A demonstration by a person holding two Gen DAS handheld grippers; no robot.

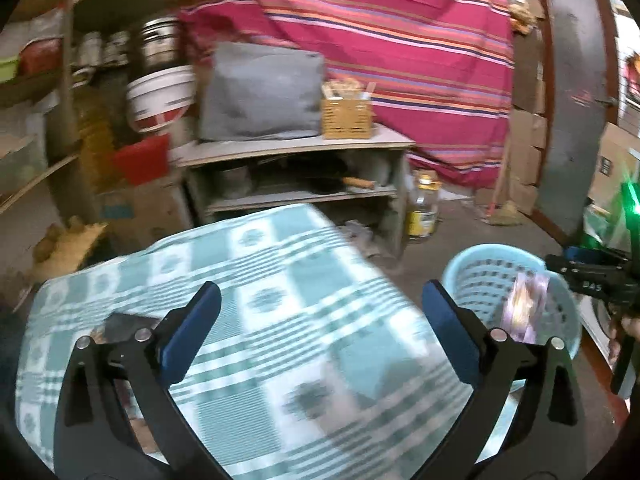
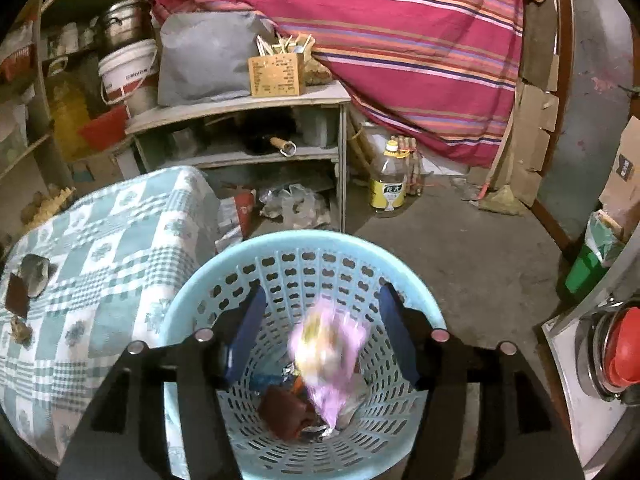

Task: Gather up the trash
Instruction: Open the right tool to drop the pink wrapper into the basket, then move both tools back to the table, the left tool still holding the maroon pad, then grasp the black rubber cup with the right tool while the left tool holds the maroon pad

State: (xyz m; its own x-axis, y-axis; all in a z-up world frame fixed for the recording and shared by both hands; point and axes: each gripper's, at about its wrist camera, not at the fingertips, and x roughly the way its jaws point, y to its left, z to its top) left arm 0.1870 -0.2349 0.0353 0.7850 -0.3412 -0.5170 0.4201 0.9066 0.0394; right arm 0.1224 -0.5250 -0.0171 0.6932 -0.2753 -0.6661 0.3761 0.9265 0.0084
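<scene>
Trash: one pink wrapper (image 2: 328, 356) mid-air in one blue basket (image 2: 248, 252); two tools open

Striped cloth (image 2: 400, 40), bottle (image 2: 387, 184) (perhaps oil)

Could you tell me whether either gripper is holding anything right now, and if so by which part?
Nothing is held. The right gripper is open above the blue basket, the blurred pink wrapper loose between its fingers. The left gripper is open and empty.

The left wrist view looks down and forward, close over the checked cloth (image 1: 256, 320), with the basket (image 1: 472, 280) at right. The right wrist view looks steeply into that basket (image 2: 248, 256); both face the shelf (image 1: 296, 148).
</scene>
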